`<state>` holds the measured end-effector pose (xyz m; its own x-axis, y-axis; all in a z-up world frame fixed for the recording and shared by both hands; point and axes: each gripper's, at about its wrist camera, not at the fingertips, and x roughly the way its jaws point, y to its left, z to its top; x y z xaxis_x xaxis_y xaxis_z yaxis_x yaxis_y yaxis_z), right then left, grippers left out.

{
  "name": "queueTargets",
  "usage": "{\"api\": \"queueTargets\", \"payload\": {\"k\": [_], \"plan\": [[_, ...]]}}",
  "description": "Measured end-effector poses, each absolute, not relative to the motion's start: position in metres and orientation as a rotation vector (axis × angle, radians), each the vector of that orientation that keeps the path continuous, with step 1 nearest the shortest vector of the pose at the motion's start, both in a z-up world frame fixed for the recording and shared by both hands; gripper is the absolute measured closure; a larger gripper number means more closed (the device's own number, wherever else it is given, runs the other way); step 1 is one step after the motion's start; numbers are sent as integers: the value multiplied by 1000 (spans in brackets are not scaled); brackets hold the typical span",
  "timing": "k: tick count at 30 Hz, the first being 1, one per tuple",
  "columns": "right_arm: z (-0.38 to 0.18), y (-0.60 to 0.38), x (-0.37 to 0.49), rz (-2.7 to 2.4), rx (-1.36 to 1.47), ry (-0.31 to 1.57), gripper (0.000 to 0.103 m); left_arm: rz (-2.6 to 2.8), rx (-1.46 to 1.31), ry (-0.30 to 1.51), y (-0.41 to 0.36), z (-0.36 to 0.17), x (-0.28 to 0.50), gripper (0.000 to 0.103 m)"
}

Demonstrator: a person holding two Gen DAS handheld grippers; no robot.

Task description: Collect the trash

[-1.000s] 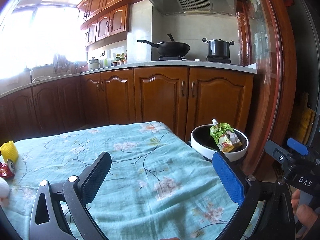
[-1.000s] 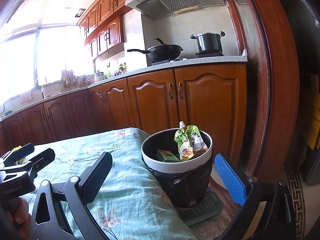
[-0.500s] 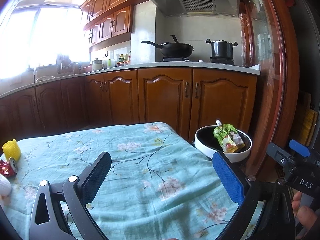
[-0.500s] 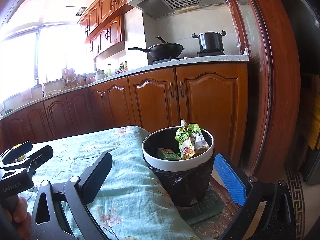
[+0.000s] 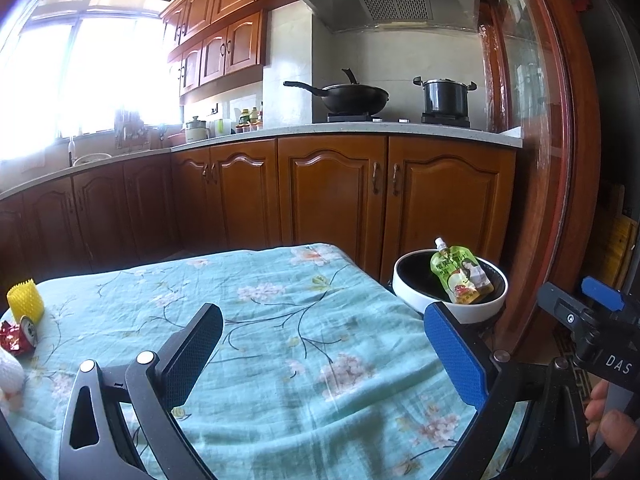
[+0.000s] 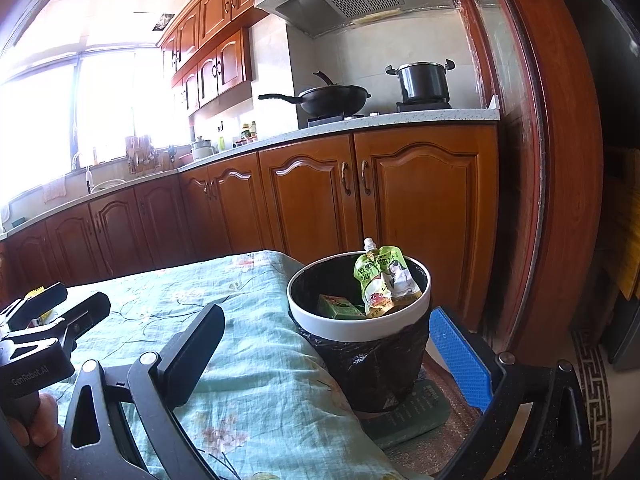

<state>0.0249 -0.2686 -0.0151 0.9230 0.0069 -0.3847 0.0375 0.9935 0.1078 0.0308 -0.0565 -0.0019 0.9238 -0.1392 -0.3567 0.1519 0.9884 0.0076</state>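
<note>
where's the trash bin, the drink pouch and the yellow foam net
trash bin [image 6: 362, 330]: right wrist view, on its white rim's front.
drink pouch [image 6: 382, 280]: right wrist view, on its printed front.
yellow foam net [image 5: 25, 299]: left wrist view, on its mesh side.

2 handheld black two-finger grippers, each with 1 black pad and 1 blue pad

The left black plastic gripper [image 5: 324, 352] has a matt black frame with triangular cut-outs, 2 silver round screws on its left linkage, a black textured pad [image 5: 192, 356] on one finger and a blue textured pad [image 5: 456, 356] on the other. The right black plastic gripper [image 6: 326, 350] is built the same way; seen from the left camera its body carries white letters "DAS" and a blue tab. The left unit's body, seen from the right camera, reads "GenRobot.AI" in white.
</note>
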Motion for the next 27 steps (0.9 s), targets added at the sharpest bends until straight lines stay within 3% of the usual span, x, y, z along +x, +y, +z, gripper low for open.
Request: {"api": "queueTargets", "payload": {"k": [27], "plan": [[-11, -267, 25, -8, 114, 388, 0, -154, 36, 364, -56, -3, 34, 2]]}}
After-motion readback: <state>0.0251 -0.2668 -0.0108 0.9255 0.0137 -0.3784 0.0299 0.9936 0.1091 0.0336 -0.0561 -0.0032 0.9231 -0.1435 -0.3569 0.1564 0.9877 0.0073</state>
